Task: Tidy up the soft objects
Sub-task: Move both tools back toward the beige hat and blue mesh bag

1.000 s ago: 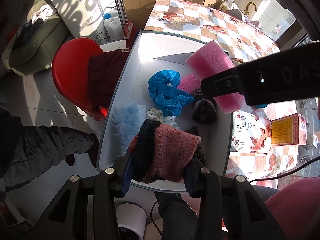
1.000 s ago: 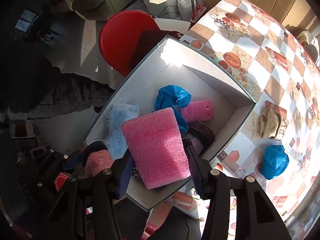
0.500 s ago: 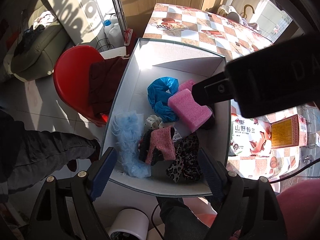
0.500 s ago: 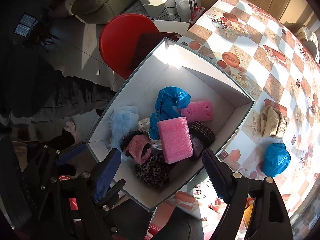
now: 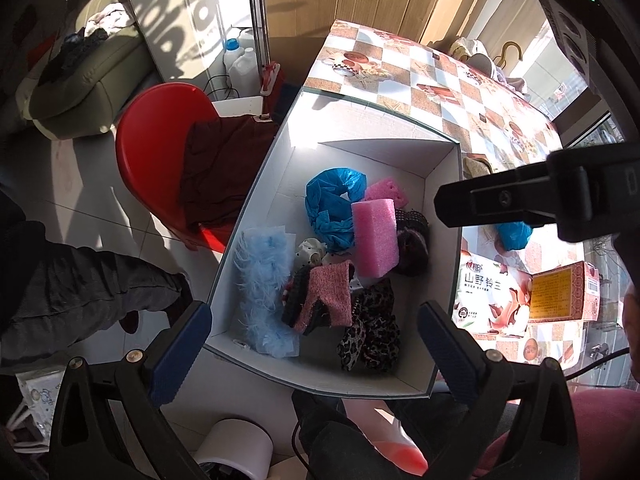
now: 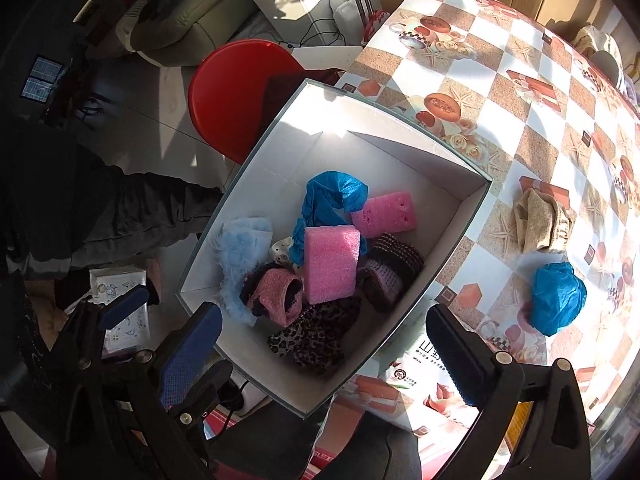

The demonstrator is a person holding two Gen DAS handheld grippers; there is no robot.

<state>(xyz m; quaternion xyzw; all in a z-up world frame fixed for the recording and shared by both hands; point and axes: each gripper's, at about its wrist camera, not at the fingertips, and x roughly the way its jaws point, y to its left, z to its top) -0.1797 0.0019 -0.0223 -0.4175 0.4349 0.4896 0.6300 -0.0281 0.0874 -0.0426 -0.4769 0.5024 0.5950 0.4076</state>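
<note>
At three o'clock of the white box [image 6: 456, 216], a crumpled blue plastic bag [image 6: 558, 303] and beige cloth [image 6: 540, 220] lie on the tabletop [image 6: 500, 92]. Both look light and limp; pinch a raised fold. Left tool [image 5: 312, 330] and right tool [image 6: 322, 344] gape empty.

A lived-in home, by every sign: ahead of the tongs a table [image 6: 520, 92] wears a checkered oilcloth printed with cups and roses. Off to their left stand a red plastic chair [image 5: 156, 152] draped with a dark garment and a pale sofa [image 5: 88, 84] heaped with clothes. Farther ahead on that side, plastic jugs [image 5: 240, 64] and a mop [image 5: 260, 32] lean by the wall.
</note>
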